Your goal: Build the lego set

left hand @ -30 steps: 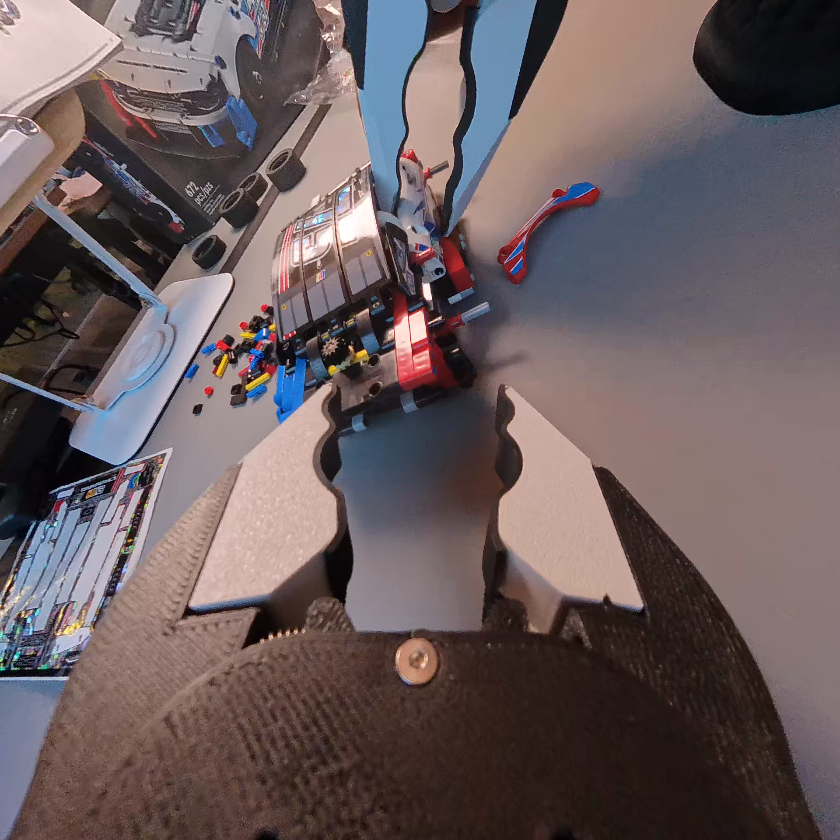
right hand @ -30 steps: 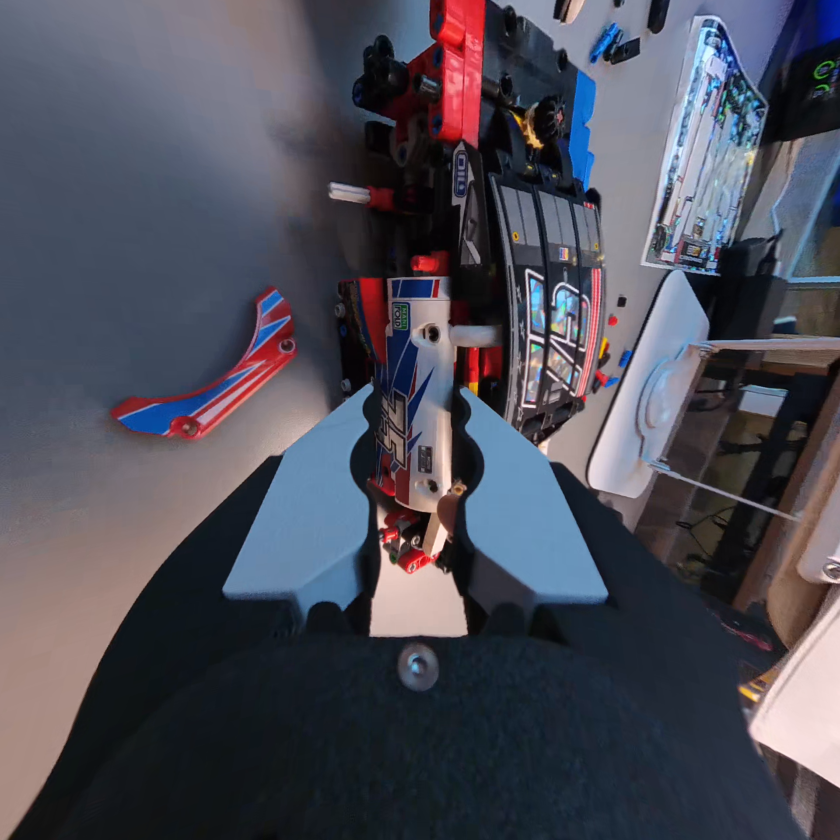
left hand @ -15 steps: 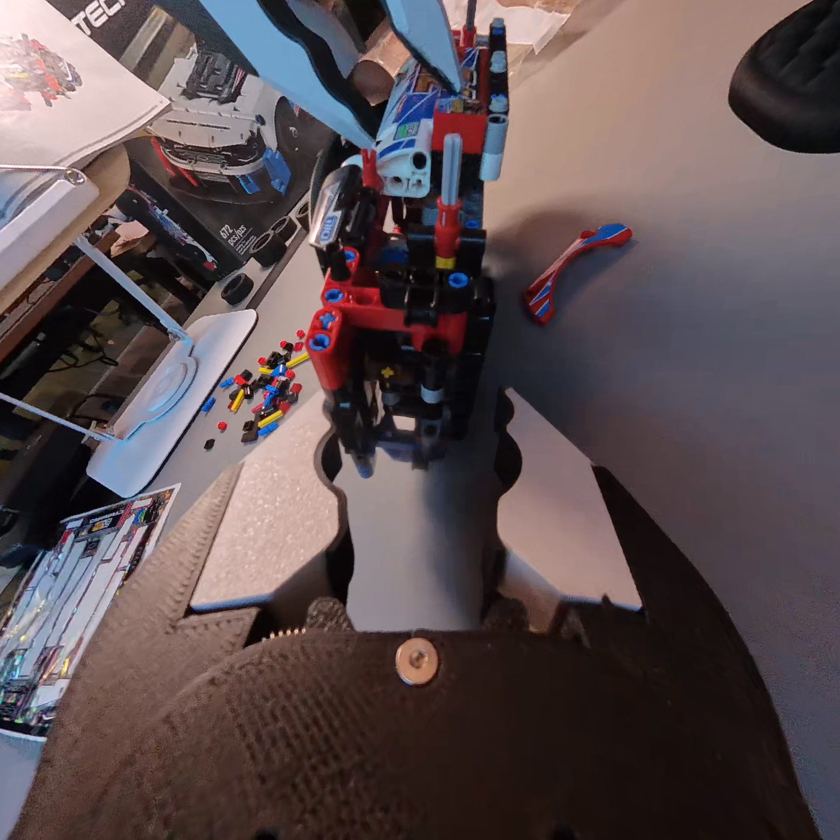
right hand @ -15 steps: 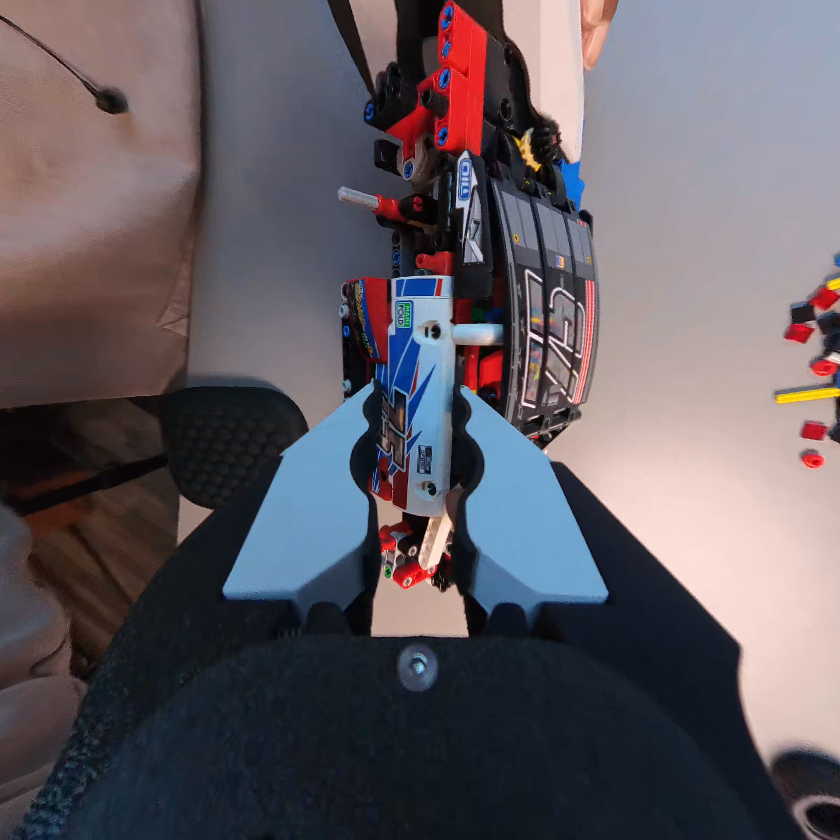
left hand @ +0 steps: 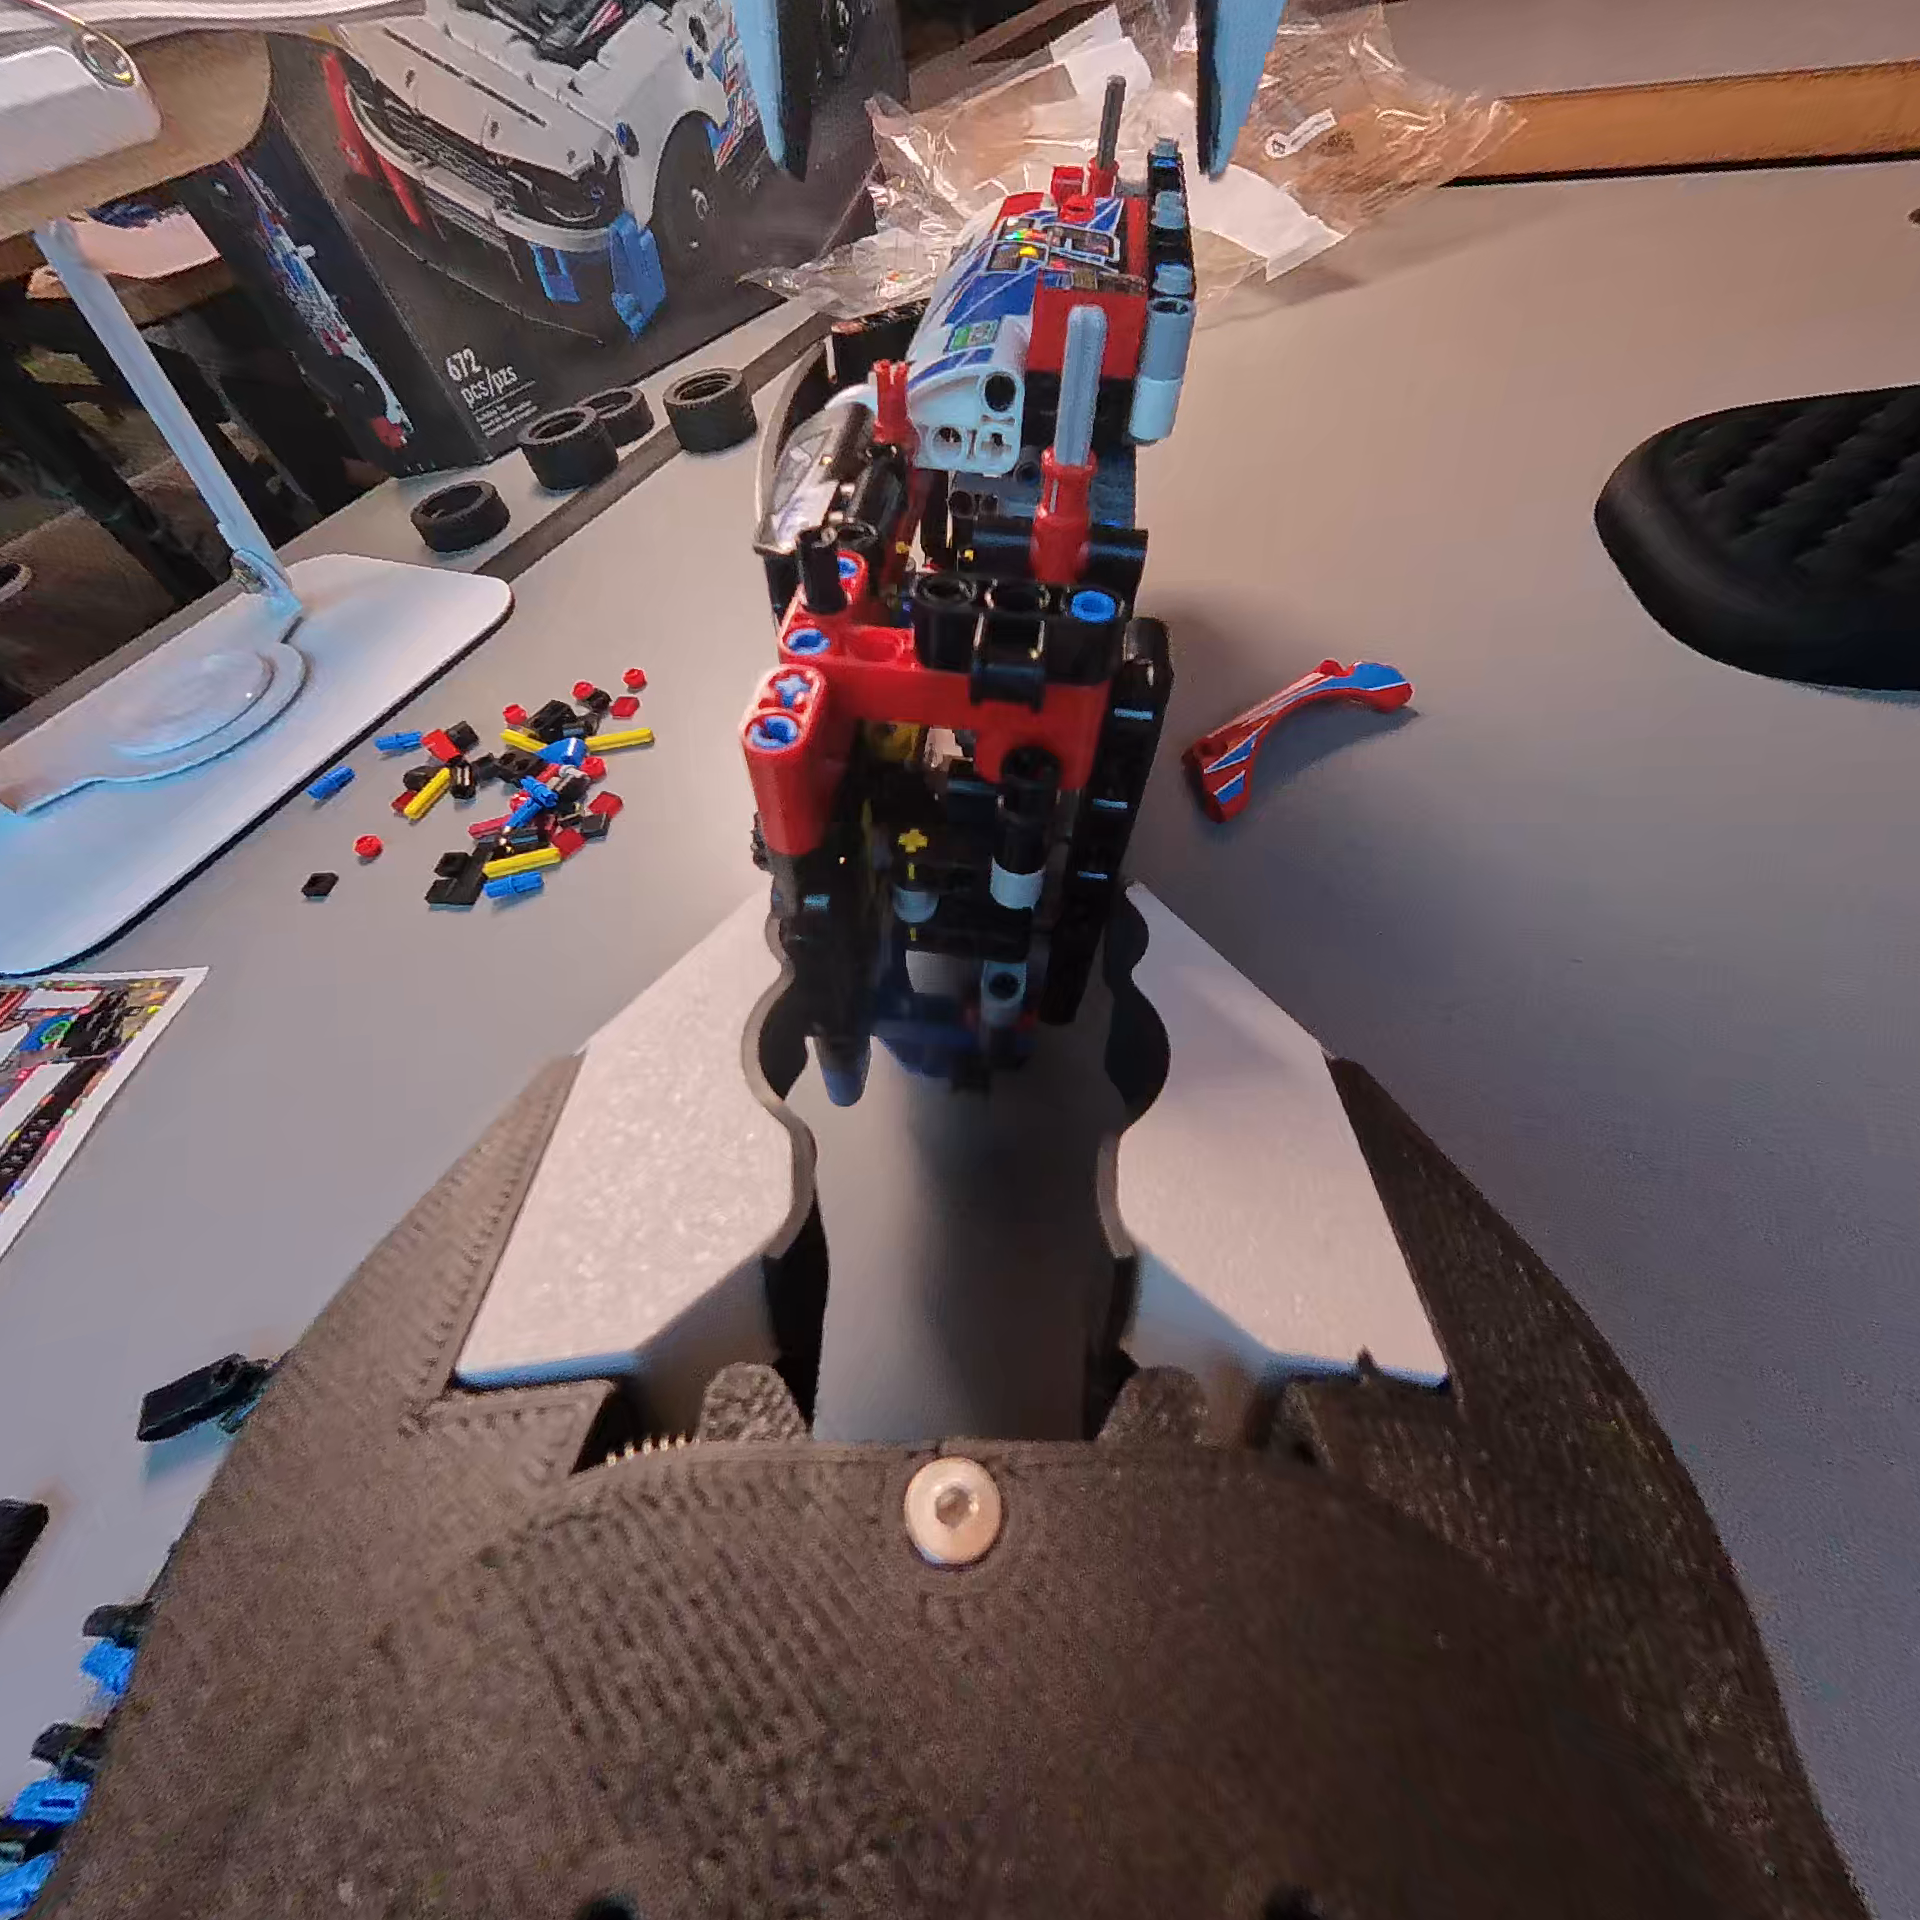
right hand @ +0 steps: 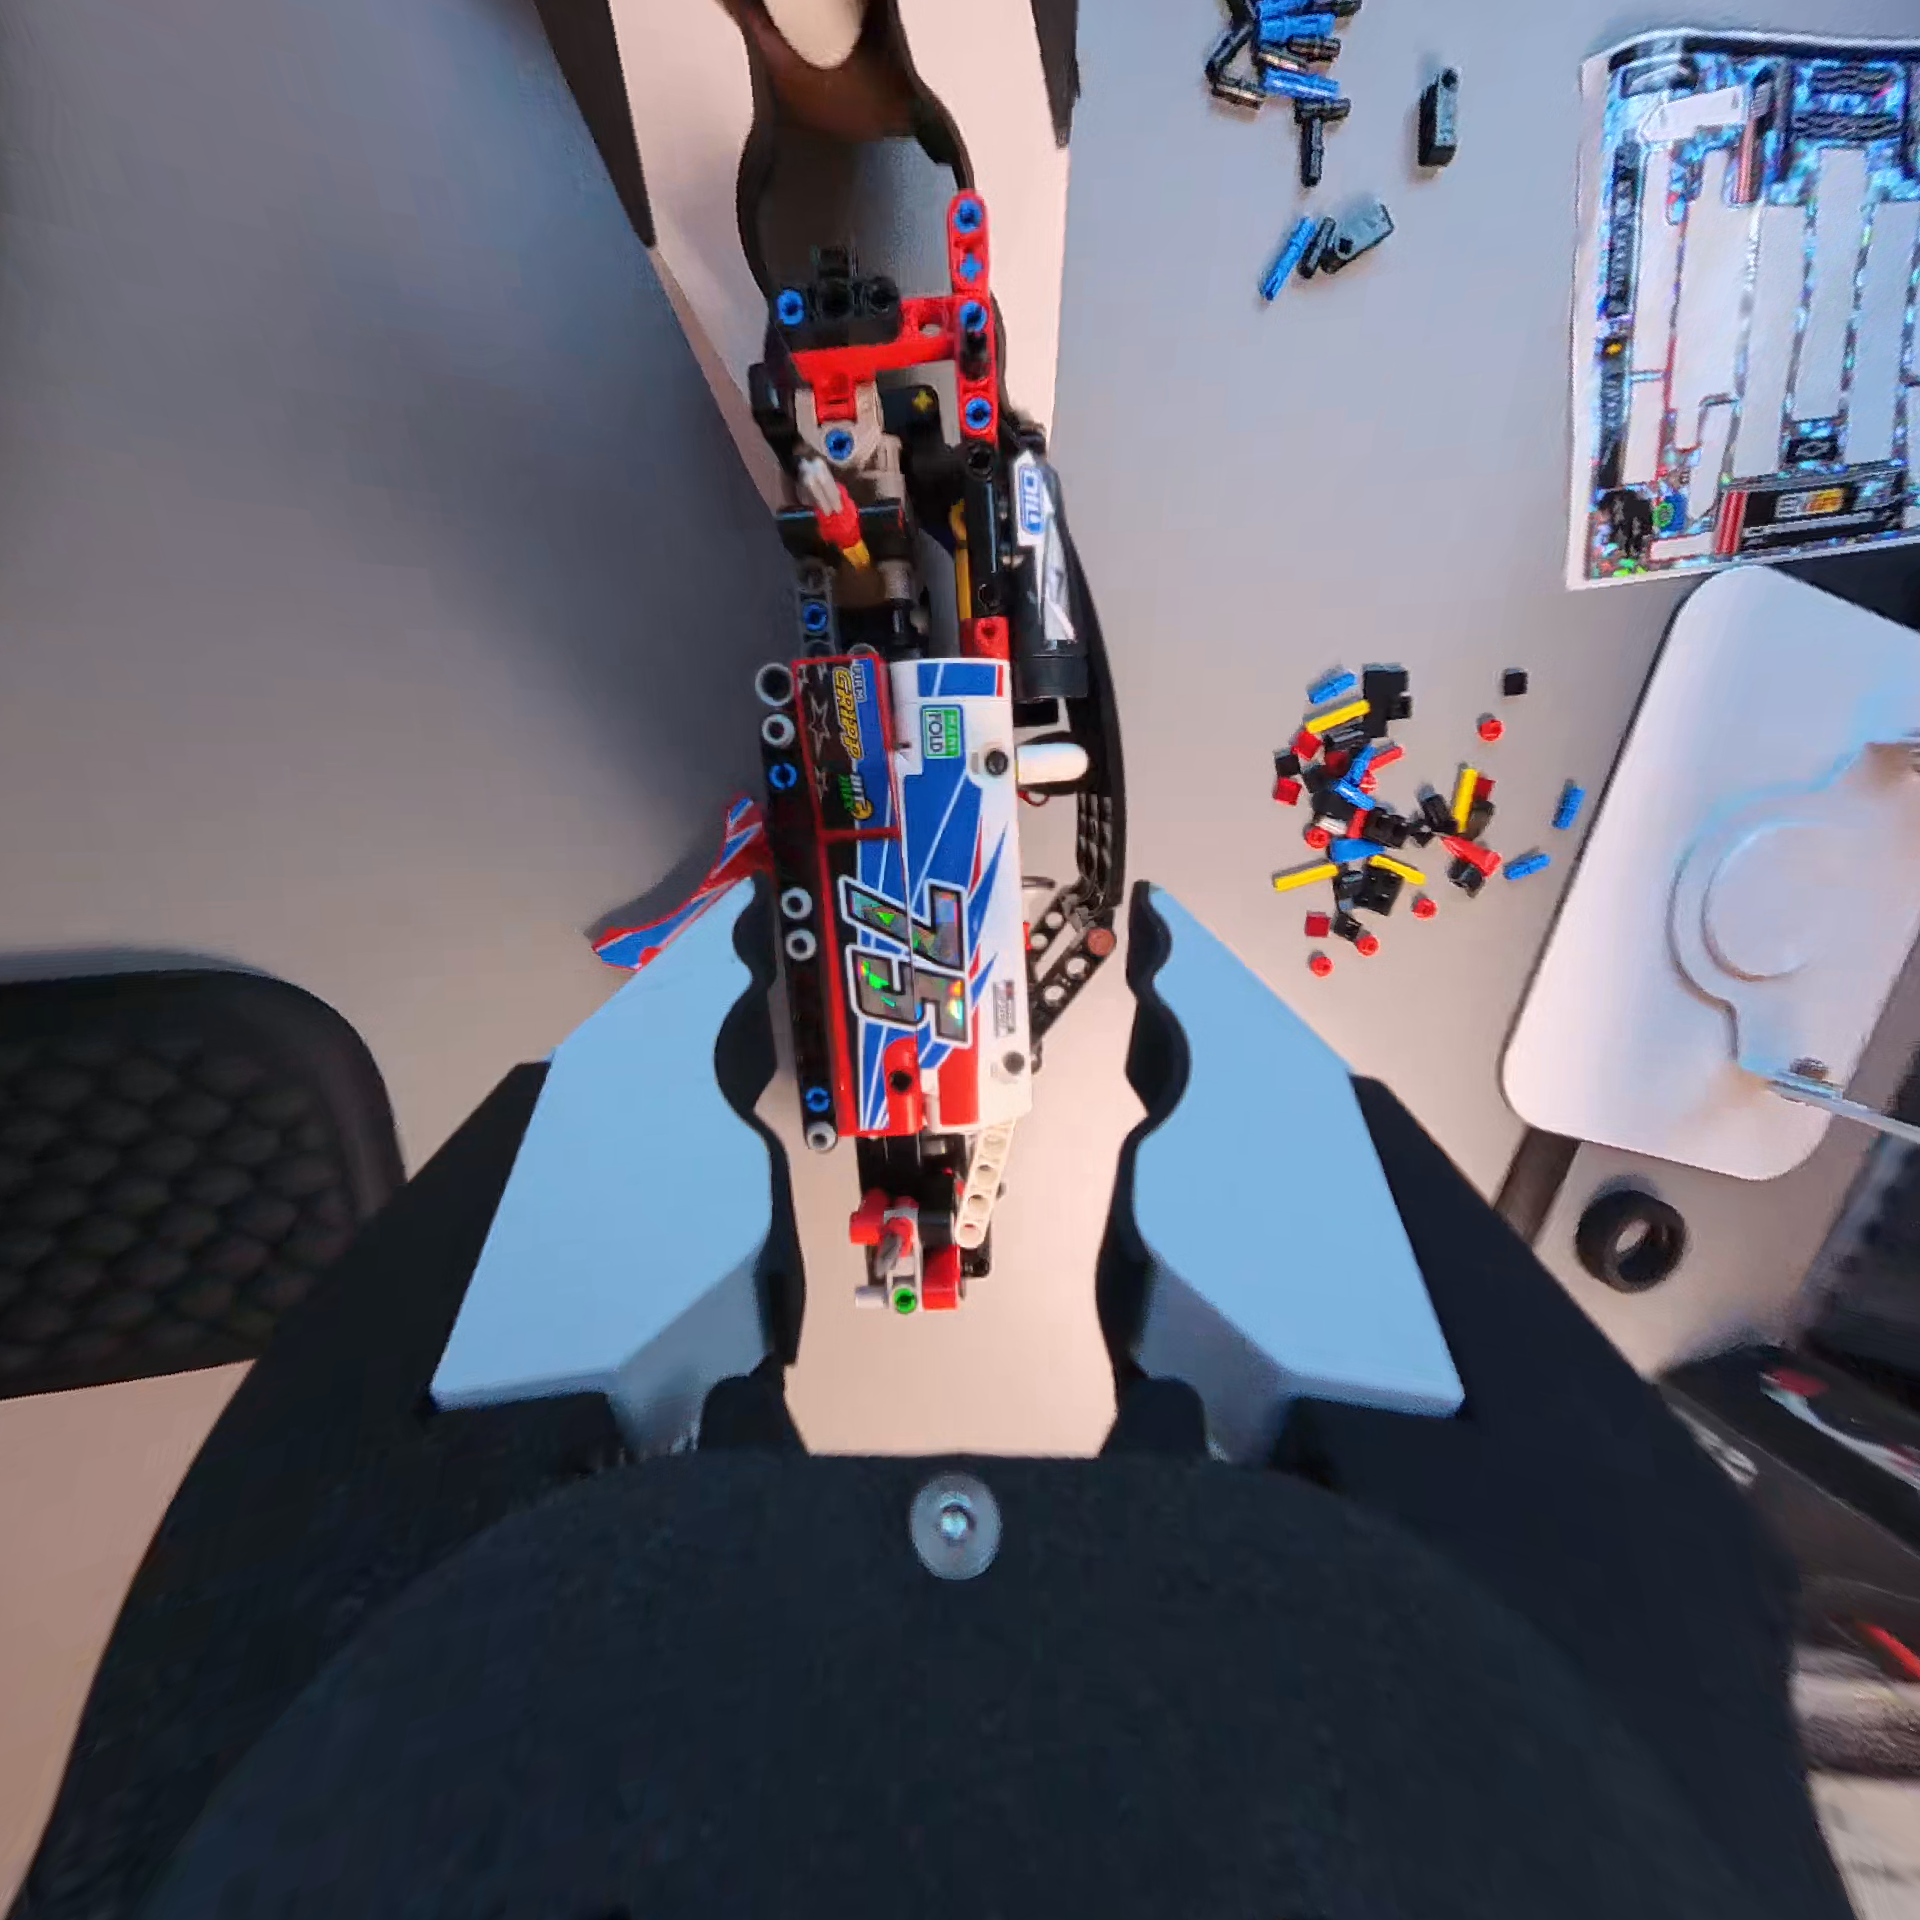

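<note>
The left gripper (left hand: 951, 899) is clenched on the near, lower end of the car model (left hand: 935, 675). Its two grey fingertips (left hand: 727, 997) press the model's black sides. The model stands nearly upright over the grey table (left hand: 1455, 1039), its red frame in the middle and its white, blue and red panel at the top.

In the left wrist view, a sticker sheet (left hand: 62, 1070) lies flat on the table at 9 o'clock of the model's base. Farther out, at 10 o'clock, a pile of small pieces (left hand: 520, 790) in black, red, blue and yellow is scattered beside the white base of a stand (left hand: 239, 675). At 2 o'clock a curved red and blue piece (left hand: 1299, 717) lies alone on the table, well apart from the model. Beyond it, a black textured pad (left hand: 1787, 551) sits at the right edge.

Farther back, four black tyres (left hand: 566, 447) sit in a row in front of the set's box (left hand: 468, 260). Clear plastic bags (left hand: 1299, 135) lie behind the model at 1 o'clock.

The right gripper (right hand: 943, 894) is released. In its own view its fingers stand either side of the model's upper end, with a clear gap on the right side.
</note>
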Demonstrator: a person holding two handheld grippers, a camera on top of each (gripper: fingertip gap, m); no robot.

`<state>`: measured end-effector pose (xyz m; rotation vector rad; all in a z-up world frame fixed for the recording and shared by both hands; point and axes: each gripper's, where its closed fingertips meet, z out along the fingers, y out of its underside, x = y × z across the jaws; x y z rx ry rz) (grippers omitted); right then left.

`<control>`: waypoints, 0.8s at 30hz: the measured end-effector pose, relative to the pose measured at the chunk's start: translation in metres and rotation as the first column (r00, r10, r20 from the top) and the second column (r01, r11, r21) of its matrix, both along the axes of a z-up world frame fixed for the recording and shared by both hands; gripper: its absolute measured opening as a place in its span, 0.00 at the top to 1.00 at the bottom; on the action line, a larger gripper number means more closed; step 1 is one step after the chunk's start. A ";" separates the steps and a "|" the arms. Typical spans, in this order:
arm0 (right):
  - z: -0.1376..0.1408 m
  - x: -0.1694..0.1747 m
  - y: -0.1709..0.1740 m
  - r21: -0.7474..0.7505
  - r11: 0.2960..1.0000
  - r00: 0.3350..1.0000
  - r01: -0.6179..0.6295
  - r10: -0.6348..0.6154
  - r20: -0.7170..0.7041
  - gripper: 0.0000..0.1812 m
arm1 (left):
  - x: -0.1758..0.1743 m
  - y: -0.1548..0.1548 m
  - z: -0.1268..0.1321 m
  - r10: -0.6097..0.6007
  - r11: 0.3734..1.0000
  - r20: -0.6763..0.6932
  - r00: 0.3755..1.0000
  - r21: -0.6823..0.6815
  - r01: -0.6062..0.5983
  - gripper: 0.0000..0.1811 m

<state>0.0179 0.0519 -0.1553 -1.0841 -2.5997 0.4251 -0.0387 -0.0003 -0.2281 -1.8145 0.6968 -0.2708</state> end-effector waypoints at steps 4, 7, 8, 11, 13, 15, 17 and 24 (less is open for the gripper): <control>-0.026 -0.004 -0.003 0.252 0.964 0.996 -0.085 0.087 0.004 0.68 | 0.001 -0.002 0.000 0.007 1.000 0.013 1.000 -0.010 -0.007 0.70; -0.032 -0.010 -0.006 0.341 0.931 0.991 -0.127 0.130 0.015 0.74 | -0.002 -0.005 0.000 0.019 0.999 0.040 0.999 -0.028 -0.018 0.70; -0.032 -0.011 -0.007 0.341 0.930 0.990 -0.138 0.139 0.022 0.74 | -0.002 -0.007 0.000 0.016 0.999 0.045 0.999 -0.030 -0.015 0.70; -0.031 -0.012 -0.007 0.325 0.930 0.984 -0.175 0.177 0.023 0.75 | -0.001 -0.010 0.001 0.019 1.000 0.045 0.999 -0.022 -0.018 0.66; -0.031 -0.014 -0.006 0.306 0.935 0.984 -0.176 0.180 0.016 0.75 | 0.003 -0.010 0.000 0.020 0.999 0.045 0.999 -0.034 -0.019 0.59; -0.031 -0.013 -0.003 0.303 0.936 0.983 -0.178 0.182 0.017 0.75 | 0.003 -0.007 -0.001 0.038 0.999 0.031 0.999 -0.032 -0.037 0.57; -0.031 -0.012 -0.002 0.294 0.940 0.984 -0.172 0.175 0.017 0.75 | 0.000 -0.004 -0.002 0.066 0.997 0.027 0.997 -0.042 -0.065 0.53; -0.031 -0.011 -0.018 0.246 0.947 0.978 -0.204 0.208 0.010 0.74 | 0.012 -0.001 0.006 0.012 1.000 0.055 0.998 0.006 -0.012 0.54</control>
